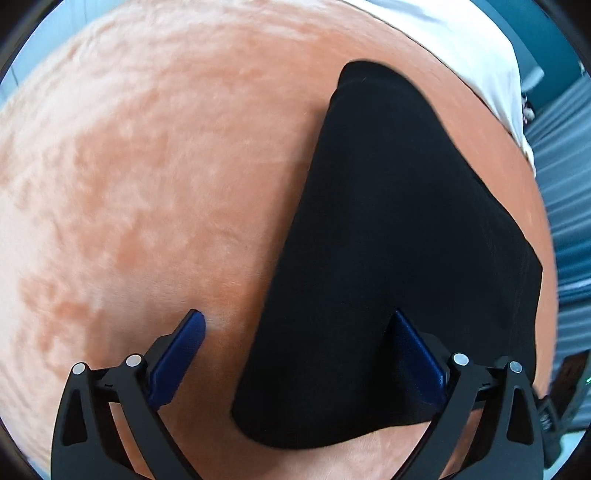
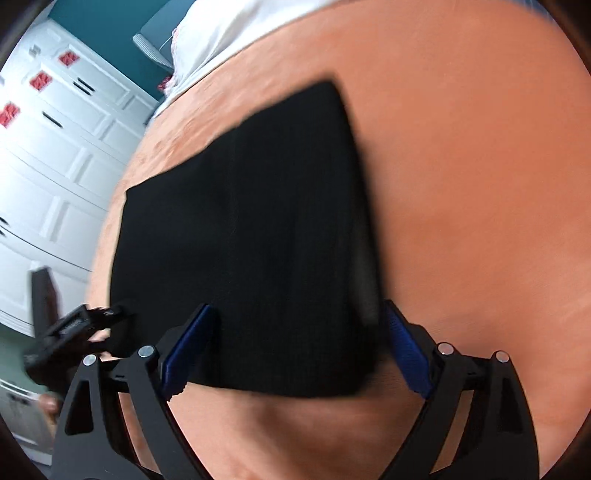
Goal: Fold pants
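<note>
The black pants (image 1: 369,258) lie folded into a thick flat stack on the orange blanket (image 1: 147,184). My left gripper (image 1: 298,317) hangs open just above the stack's near left corner, one blue pad over the cloth and the other over bare blanket. In the right wrist view the pants (image 2: 258,240) fill the middle. My right gripper (image 2: 299,308) is open wide and straddles their near edge, with the cloth lying loose between the pads. The black body of the left tool (image 2: 74,332) shows at the pants' left edge.
The orange blanket (image 2: 461,184) covers a bed. White bedding (image 2: 221,33) lies at its far end. White panelled cabinet doors (image 2: 55,155) with red squares stand beyond the bed's left side, with a teal wall (image 2: 103,22) behind.
</note>
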### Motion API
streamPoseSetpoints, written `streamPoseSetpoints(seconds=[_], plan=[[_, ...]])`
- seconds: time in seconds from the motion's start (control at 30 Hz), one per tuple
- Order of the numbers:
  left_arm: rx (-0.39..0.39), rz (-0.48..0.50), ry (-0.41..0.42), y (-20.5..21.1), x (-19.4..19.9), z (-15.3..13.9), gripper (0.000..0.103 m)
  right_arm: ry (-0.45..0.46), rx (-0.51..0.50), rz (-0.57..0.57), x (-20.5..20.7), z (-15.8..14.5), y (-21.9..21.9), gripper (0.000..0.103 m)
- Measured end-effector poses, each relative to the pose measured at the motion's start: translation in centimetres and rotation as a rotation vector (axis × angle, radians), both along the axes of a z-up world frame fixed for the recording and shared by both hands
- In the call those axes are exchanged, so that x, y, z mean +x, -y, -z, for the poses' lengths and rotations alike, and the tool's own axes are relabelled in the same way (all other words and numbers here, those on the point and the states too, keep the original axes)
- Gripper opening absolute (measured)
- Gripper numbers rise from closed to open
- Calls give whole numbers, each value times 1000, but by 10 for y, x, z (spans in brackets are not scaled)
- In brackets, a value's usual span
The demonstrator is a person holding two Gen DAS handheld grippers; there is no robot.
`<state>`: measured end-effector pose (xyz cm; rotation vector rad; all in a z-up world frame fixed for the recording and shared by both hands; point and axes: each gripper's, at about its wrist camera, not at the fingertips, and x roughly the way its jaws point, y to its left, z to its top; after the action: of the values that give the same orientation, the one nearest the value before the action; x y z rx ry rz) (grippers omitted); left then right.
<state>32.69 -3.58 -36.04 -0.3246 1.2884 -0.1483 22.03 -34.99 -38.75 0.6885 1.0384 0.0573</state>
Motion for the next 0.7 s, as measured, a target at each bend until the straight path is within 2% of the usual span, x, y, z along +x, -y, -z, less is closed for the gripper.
streamPoseSetpoints(seconds=[0.03,0.07,0.1,0.13,0.17,0.23,0.27,0.4,0.47,0.5,0.57,0.6,0.63,0.67,0.7], plan=[[6,-2,10,3,-3,1,98,3,-35,-9,3,-2,-6,82],[20,2,16,5,-3,-1,97,2,-49,-20,5,-5,-10,71],[29,31,26,10,-4,-6,90,-2,-10,-15,6,-11,-10,54],[-4,71,26,15,-6,-11,56,3,17,-14,4,-17,-8,44],[-11,93,19,17,-6,-18,45,19,24,-22,2,-30,-9,41],[18,131,38,19,-14,-42,29,43,36,-45,-7,-50,-11,37],[12,152,49,18,-24,-56,25,51,49,-63,-15,-63,-12,37],[-38,193,30,2,-70,-82,24,28,45,-105,-58,-82,-16,36],[-66,196,-3,-7,-101,-79,27,-12,59,-106,-77,-70,-19,36],[-66,192,-18,-10,-112,-74,28,-48,61,-96,-88,-53,-18,39],[-18,167,-54,-10,-133,-54,37,-94,64,-71,-105,-25,-12,49],[11,143,-64,-13,-133,-42,37,-99,114,-13,-112,-15,-3,60],[-15,114,-60,-19,-137,-42,37,-92,156,29,-118,-17,2,61],[-23,95,-39,-25,-135,-51,37,-63,142,77,-126,-30,9,61],[-8,76,1,-30,-136,-64,37,-39,59,114,-132,-44,12,60]])
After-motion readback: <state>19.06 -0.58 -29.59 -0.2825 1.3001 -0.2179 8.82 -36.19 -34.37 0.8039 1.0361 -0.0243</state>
